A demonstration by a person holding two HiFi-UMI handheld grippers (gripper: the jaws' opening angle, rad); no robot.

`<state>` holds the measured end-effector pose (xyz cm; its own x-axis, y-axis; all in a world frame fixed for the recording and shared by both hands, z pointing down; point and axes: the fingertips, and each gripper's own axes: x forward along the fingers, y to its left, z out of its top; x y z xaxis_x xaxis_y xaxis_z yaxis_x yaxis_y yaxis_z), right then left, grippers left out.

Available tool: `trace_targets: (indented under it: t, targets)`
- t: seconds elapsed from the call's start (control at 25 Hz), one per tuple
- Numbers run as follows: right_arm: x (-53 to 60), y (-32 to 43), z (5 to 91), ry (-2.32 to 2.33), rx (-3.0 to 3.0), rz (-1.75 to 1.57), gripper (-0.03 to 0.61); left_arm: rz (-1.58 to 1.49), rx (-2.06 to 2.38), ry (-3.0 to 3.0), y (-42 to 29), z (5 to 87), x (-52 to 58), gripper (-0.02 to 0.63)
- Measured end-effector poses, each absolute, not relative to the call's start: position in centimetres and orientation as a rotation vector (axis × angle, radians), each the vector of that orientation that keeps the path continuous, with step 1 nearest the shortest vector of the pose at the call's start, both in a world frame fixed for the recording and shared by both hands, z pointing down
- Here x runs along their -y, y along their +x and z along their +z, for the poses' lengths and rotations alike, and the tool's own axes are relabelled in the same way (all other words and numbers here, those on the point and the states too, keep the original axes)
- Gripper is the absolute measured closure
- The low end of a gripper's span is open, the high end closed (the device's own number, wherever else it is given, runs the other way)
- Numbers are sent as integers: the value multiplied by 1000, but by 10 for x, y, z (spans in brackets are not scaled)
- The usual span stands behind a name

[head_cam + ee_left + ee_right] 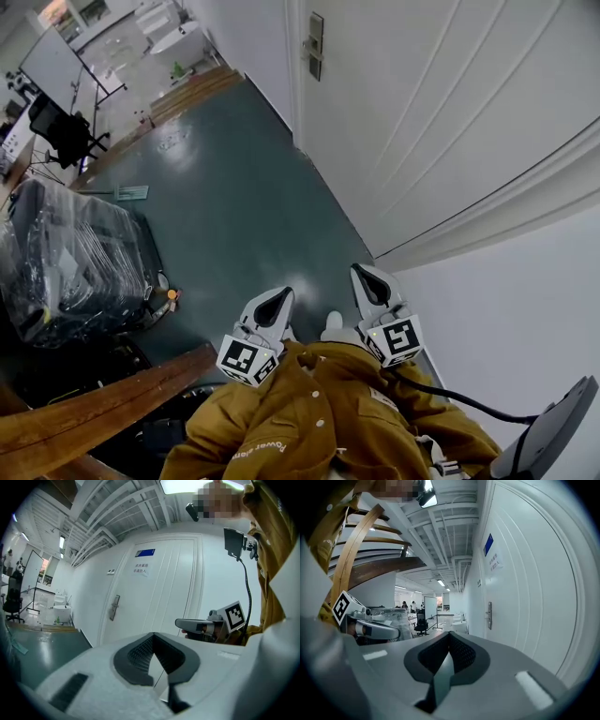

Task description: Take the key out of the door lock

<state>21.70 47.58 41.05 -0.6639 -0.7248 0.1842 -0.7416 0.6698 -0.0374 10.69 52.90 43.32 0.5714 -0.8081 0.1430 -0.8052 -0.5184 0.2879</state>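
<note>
1. Looking steeply down over a mustard jacket [309, 412] toward a dark green floor [244, 206], with a white door [422, 112] running along the right side of the head view.
2. Holding the left tongs [152, 635] low in front of the chest, tips pressing together with only a thin wedge of gap behind them, gripping nothing.
3. Holding the right tongs [449, 634] just beside the left pair, likewise pinching closed on nothing, with the door face passing along their right.
4. Carrying a marker cube [246, 359] at the back of each tool, both cubes sitting close against the jacket front.
5. Showing the door lock [315, 45], a narrow metal plate with a handle, far up the door and well apart from both pairs of tongs.
6. Failing to resolve the key: too small to make out at that plate in any of the three views.
7. Showing a blue sign [145, 552] high on the door, above and to the right of the lock plate in the left gripper view.
8. Taking in a plastic-wrapped black load [75, 262] standing on the floor at the left, and a wooden rail [103, 408] slanting across the lower left corner.
9. Catching a whiteboard [52, 64] and a black office chair [61, 131] farther back, near the upper left corner of the head view.
</note>
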Motion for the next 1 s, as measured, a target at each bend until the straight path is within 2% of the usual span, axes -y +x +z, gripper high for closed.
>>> trace_targets:
  t: [0.56,0.8,1.0]
  targets:
    - [-437,255,425,1178,2684,126,571,-58,1399,2359,117,450,-489,617]
    - [-360,213,440,1100,2701,141,571,-80,1418,2272,84,470,-419,617]
    - [-257,148,446,1089,2658,112,571,-86,1422,2304,14,467,-320,617]
